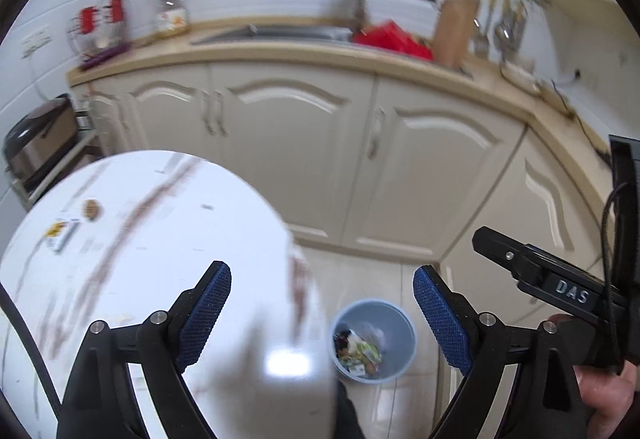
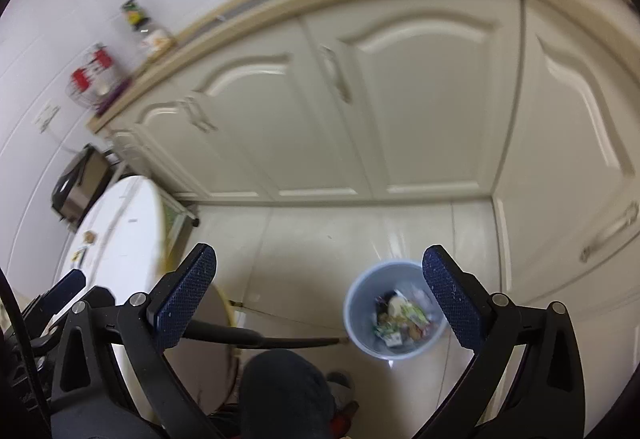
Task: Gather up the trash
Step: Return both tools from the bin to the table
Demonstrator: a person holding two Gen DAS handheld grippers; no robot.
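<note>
Trash left: a wrapper (image 1: 60,235) and a brown scrap (image 1: 91,208), near the far left edge of the round white table (image 1: 192,239).
Bin: (image 2: 394,313) on the floor, right of the table, already holding wrappers.
Left gripper: (image 1: 322,315) jaws wide, nothing between; wrapper lies ahead to its left.
Right gripper: (image 2: 320,293) jaws wide, empty, above the bin.
Nearer hand: left, by my judgement.

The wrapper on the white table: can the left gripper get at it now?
Probably yes. The left gripper is open and empty, and the wrapper lies uncovered on the table.
</note>
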